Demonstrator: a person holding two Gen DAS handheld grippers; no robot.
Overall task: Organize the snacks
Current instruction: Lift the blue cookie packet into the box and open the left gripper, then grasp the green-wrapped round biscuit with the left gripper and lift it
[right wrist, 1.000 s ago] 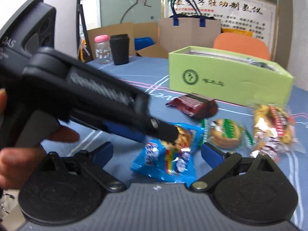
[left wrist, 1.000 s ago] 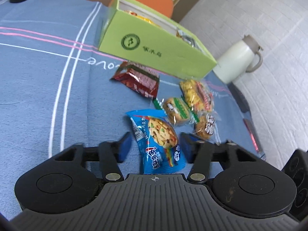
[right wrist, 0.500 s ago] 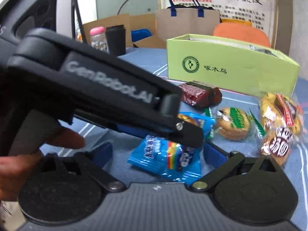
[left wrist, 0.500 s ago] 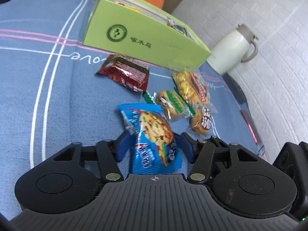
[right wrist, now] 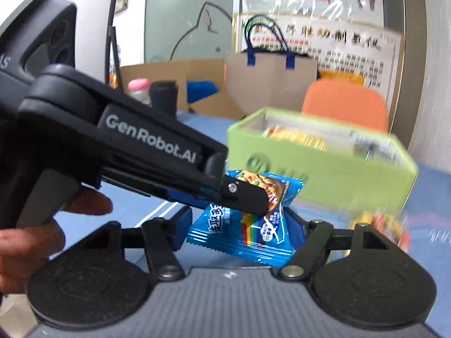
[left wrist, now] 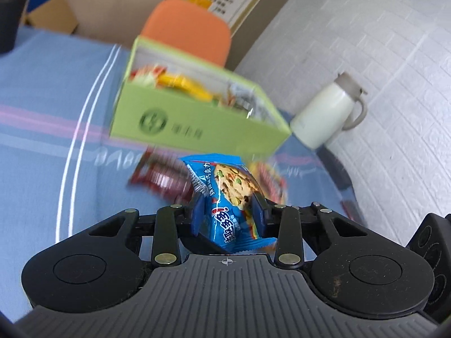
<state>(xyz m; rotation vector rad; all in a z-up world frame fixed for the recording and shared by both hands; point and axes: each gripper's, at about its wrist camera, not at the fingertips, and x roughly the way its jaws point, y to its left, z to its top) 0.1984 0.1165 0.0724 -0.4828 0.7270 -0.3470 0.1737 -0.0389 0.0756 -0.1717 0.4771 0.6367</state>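
Note:
My left gripper (left wrist: 228,208) is closing and its blue pads press on a blue cookie packet (left wrist: 231,186), which hangs clear of the blue tablecloth. Seen from the right wrist, the left gripper (right wrist: 253,200) reaches in from the left, holding the packet (right wrist: 253,231) by its upper part. The packet's lower part sits between the closing jaws of my right gripper (right wrist: 239,222). A small gap shows at its left pad. Behind stands an open green box (left wrist: 197,124) with snacks inside.
A dark red packet (left wrist: 160,177) and yellow snack packs (left wrist: 270,177) lie blurred in front of the box. A white kettle (left wrist: 329,115) stands right by the brick wall. An orange chair (left wrist: 186,33), a pink-capped bottle (right wrist: 138,90) and a black cup (right wrist: 163,95) are behind.
The left jaws closed onto the blue packet and lifted it off the cloth. Both grippers rose, so the box interior shows. The right jaws narrowed around the packet.

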